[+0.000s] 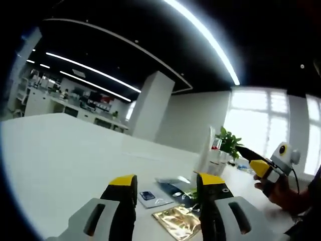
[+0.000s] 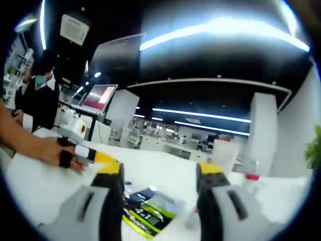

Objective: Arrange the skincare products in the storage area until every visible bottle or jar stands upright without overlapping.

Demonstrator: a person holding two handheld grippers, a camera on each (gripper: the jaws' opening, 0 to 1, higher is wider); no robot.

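Observation:
My left gripper hangs open over a white table, with nothing between its yellow-tipped jaws. Beyond the jaws lie flat sachets: a small blue-and-white one, a dark one and a gold foil one. My right gripper is also open and empty above dark and green-yellow sachets. A clear bottle with a red cap stands upright to its right. Each gripper appears in the other's view, held by a hand: the right gripper and the left gripper.
A white upright box and a potted plant stand at the table's far side. A person's hand rests on the table at the left. Another person in dark clothes stands behind, near a screen.

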